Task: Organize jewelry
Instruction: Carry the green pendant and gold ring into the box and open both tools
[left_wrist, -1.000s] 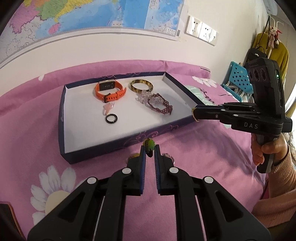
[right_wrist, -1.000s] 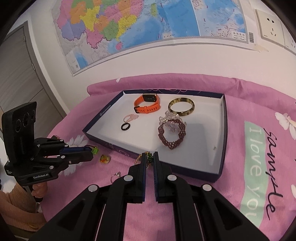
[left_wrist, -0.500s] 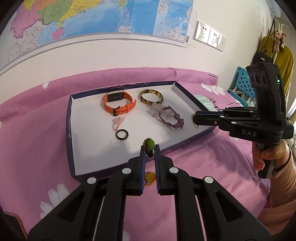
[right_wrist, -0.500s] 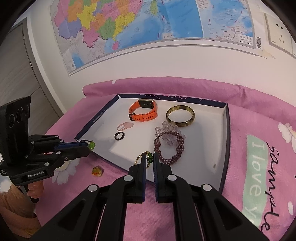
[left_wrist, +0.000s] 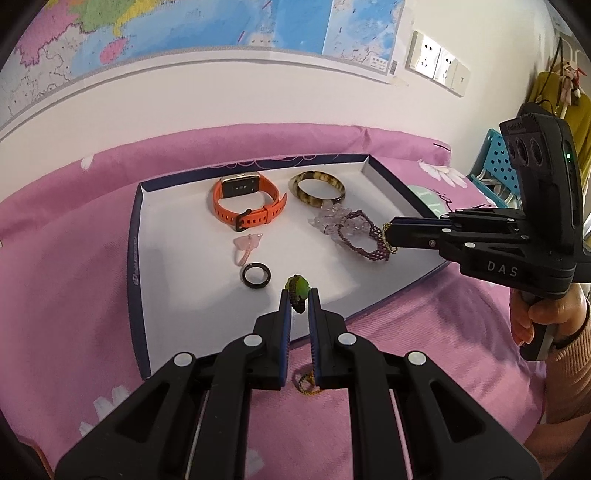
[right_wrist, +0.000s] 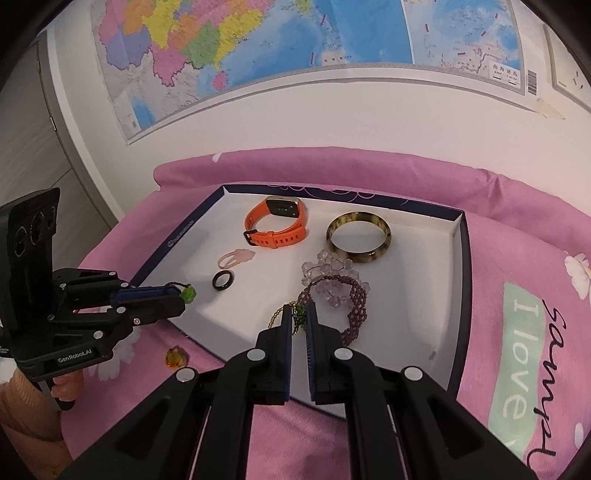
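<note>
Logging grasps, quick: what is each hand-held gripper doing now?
Left hand-held gripper: closed on green bead charm.
Right hand-held gripper: closed on gold chain.

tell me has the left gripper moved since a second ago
Yes. The left gripper, shut on the green bead charm, was short of the box's near wall; now it is forward over the box floor, beside the black ring.

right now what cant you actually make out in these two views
- Left gripper: its pads hide most of the green bead piece, so its type stays unclear.
- Right gripper: only a gold chain loop and green beads show; the rest is hidden between the fingers.
- Small orange trinket on the bedspread: too small to identify.
- Gold chain item, left wrist view: mostly behind the fingers.
</note>
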